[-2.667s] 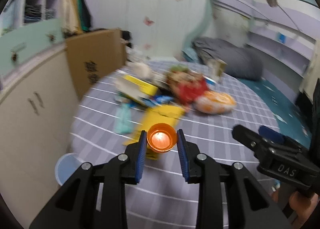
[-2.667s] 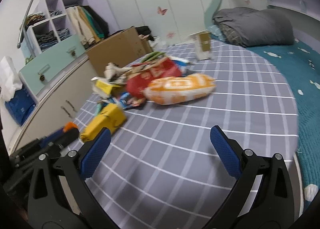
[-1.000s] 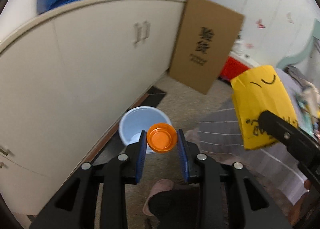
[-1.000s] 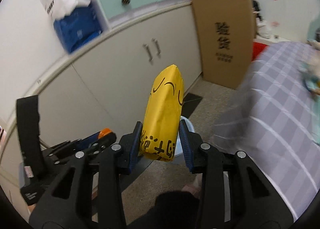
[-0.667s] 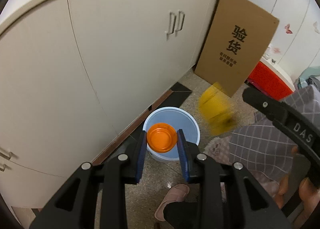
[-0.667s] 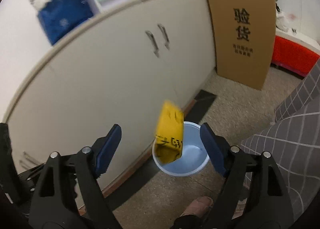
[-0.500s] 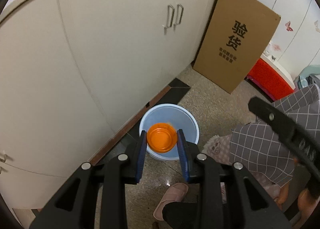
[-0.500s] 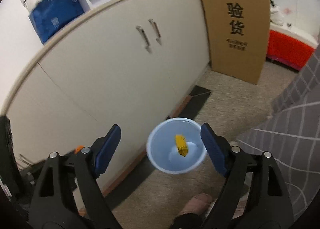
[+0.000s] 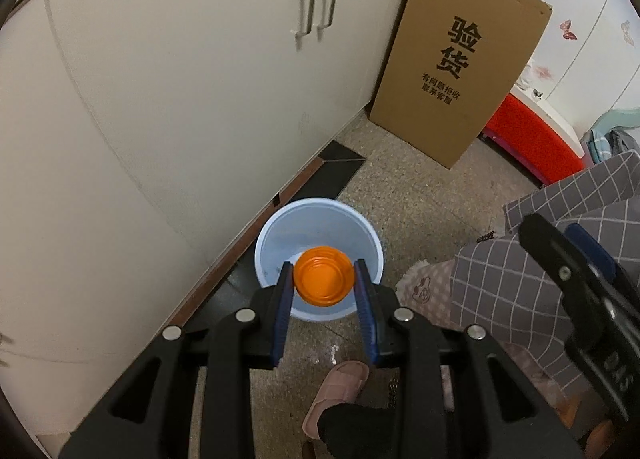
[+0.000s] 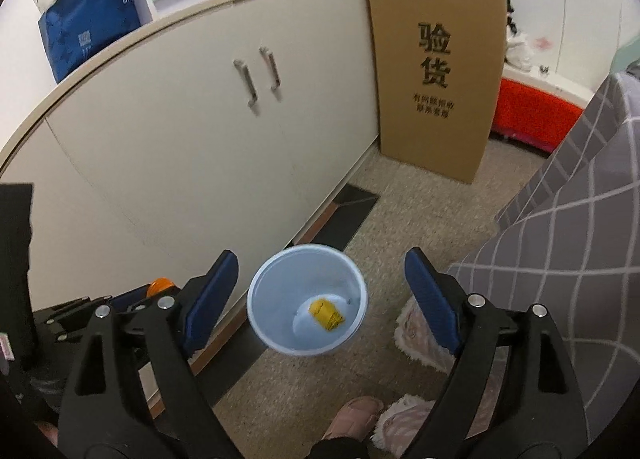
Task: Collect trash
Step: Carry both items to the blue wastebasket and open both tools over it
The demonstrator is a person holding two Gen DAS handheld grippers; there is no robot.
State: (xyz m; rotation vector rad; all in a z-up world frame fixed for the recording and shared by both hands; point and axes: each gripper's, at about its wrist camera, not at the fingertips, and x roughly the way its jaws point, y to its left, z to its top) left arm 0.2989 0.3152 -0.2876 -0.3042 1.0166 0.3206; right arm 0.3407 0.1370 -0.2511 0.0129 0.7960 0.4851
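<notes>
Left gripper (image 9: 323, 278) clamps an orange cup (image 9: 324, 275) at frame centre, directly above the light-blue bin (image 9: 280, 227). Right gripper (image 10: 318, 291) gapes wide, holding nothing; the bin (image 10: 260, 291) sits between its 2 pads, a yellow packet (image 10: 327, 311) at the bottom. Cabinet doors (image 10: 192, 131) fill upper left, cardboard box (image 10: 436, 59) upper right, checked bedding (image 10: 568, 251) right edge, pink slipper (image 9: 336, 391) lower centre.

Bin (image 9: 320, 215) floor behind orange cup (image 9: 324, 276)
</notes>
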